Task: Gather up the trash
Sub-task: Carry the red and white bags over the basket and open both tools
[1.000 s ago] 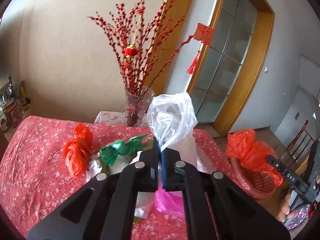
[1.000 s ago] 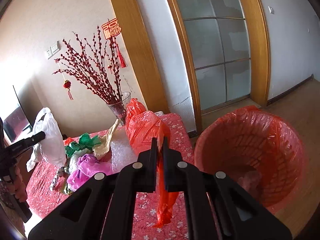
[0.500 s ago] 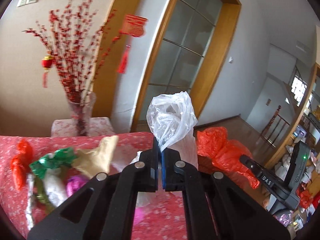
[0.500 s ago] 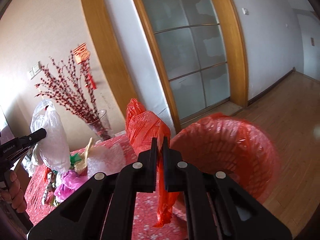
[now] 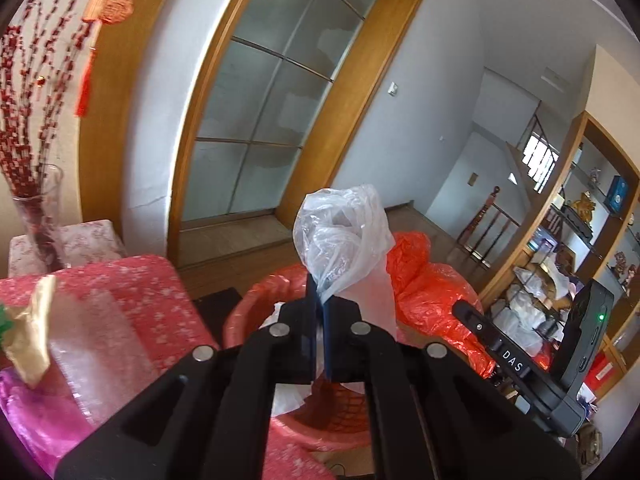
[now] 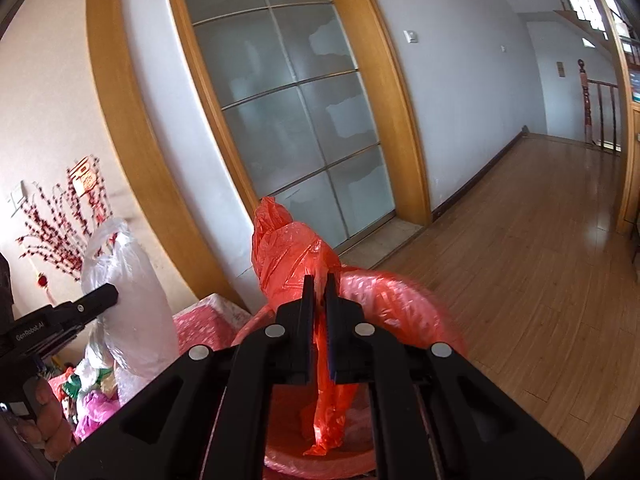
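- Now, in the left wrist view, the left tool [image 5: 319, 312] has its jaws pinched together on the neck of a crumpled clear plastic bag [image 5: 342, 236], which stands above the tips, directly over a round red mesh bin lined with red plastic [image 5: 256, 312].
- To do this drop well, I would judge it best to bring the tips lower over the middle of the bin before letting go; the bag is light and puffy and could drift onto the rim or the floor if freed from high up.
- The worktop, under a red flowered cloth [image 5: 132, 284], ends just beside the bin's left rim, and more trash lies on it: a pink film wrapper [image 5: 36, 408] and a gold scrap [image 5: 32, 336].
- The right tool [image 5: 464, 312] shows in this view just right of the bin, so the two tools crowd the same opening.
- In the right wrist view, the right tool [image 6: 319, 292] is clamped on a crinkled orange-red plastic bag [image 6: 288, 252]; its tail hangs down between the jaws into the bin [image 6: 400, 300].
- A short dip and release should do here, as the tail is already inside.
- The left tool [image 6: 100, 298] sits off to the left with the clear bag [image 6: 128, 288].
- Open wooden floor [image 6: 520, 280] lies right of the bin, giving free room to pull away that side; the door frame and wall stand close behind.
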Action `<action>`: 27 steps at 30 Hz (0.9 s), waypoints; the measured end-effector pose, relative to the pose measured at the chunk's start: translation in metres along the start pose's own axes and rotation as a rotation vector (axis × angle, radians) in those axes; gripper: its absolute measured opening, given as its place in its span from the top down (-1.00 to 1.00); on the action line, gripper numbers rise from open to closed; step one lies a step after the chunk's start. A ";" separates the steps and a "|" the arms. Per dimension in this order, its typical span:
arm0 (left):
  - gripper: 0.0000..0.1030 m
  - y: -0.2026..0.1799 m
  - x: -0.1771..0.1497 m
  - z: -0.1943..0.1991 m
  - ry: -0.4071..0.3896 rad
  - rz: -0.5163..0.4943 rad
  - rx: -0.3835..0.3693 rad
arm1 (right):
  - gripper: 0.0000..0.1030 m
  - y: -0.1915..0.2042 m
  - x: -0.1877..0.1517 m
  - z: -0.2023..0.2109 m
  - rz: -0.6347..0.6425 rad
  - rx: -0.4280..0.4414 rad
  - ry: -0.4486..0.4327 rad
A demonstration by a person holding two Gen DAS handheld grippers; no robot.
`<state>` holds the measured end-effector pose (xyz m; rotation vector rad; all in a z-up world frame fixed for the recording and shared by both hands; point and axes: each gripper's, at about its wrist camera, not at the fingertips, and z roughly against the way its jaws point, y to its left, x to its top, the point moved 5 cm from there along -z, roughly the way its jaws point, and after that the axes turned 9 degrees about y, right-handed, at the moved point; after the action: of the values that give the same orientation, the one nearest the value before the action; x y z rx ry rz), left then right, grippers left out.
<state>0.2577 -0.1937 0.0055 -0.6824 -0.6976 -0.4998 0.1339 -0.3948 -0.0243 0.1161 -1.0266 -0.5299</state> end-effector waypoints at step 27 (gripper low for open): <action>0.36 -0.007 -0.016 -0.085 0.148 0.028 0.017 | 0.42 -0.052 -0.006 -0.021 -0.066 -0.041 0.056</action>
<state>0.2776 -0.2555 -0.0522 -0.6322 -0.5519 -0.5123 0.1302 -0.4402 -0.0571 0.1277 -0.9596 -0.6047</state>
